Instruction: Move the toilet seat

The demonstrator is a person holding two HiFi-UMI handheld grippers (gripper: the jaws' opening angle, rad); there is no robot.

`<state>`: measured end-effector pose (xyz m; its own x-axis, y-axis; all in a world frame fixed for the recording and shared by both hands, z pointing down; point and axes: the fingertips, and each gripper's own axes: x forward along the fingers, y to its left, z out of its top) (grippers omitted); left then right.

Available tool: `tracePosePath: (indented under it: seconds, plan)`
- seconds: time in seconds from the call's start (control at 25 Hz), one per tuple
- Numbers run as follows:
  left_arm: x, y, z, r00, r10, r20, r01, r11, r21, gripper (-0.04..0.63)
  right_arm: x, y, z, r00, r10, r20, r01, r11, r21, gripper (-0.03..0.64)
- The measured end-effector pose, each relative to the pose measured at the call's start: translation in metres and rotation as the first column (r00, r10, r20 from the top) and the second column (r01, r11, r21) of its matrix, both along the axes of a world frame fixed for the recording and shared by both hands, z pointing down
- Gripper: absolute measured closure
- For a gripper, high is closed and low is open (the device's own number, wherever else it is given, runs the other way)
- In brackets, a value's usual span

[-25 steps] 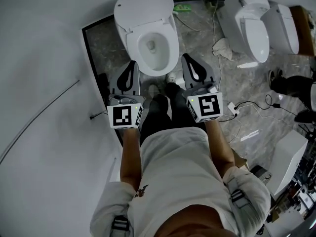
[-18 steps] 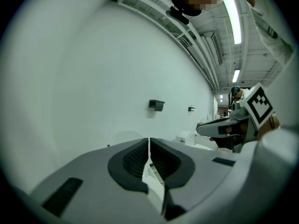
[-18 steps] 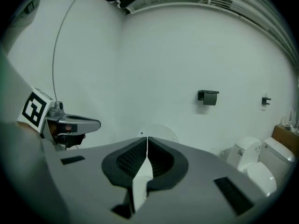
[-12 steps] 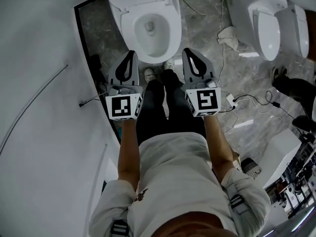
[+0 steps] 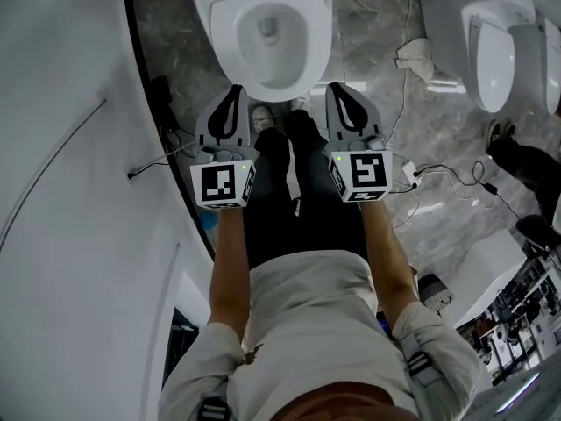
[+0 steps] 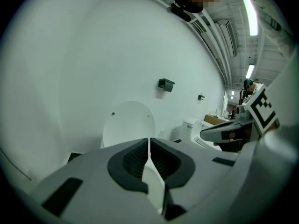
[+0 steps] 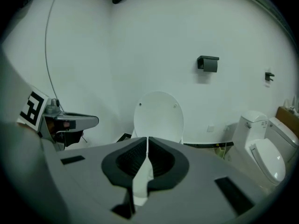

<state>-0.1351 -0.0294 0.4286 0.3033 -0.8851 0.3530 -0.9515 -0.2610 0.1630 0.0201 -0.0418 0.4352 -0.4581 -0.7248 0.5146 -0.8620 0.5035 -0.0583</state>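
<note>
A white toilet (image 5: 273,33) stands at the top middle of the head view, its seat ring (image 5: 230,40) lying flat around the bowl. The round lid (image 7: 159,115) stands upright against the wall, also seen in the left gripper view as the lid (image 6: 128,123). My left gripper (image 5: 235,92) is held in front of the bowl's near left rim, jaws shut and empty. My right gripper (image 5: 338,89) is held level with it off the near right rim, likewise shut with nothing between its jaws. Neither touches the toilet. Both point toward the lid: left gripper (image 6: 149,142), right gripper (image 7: 147,140).
A white wall (image 5: 70,147) runs along the left with a black floor strip (image 5: 145,77). More toilets (image 5: 493,51) stand at the right, with a crumpled rag (image 5: 412,58) and cables (image 5: 438,184) on the marble floor. My shoes (image 5: 263,117) stand before the bowl. A dark box (image 7: 208,63) hangs on the wall.
Both grippers have sunk lower in front of the toilet, side by side and still shut. In the head view the bowl has slid up toward the top edge.
</note>
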Motion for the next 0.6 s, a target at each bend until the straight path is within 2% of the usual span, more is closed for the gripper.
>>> tracePosePath:
  seconds: [0.6]
  plan:
    - [0.008, -0.002, 0.102, 1.0, 0.001, -0.015, -0.002, 0.992, -0.122, 0.565, 0.003, -0.008, 0.091, 1.0, 0.031, -0.004, -0.031, 0.994, -0.1, 0.592]
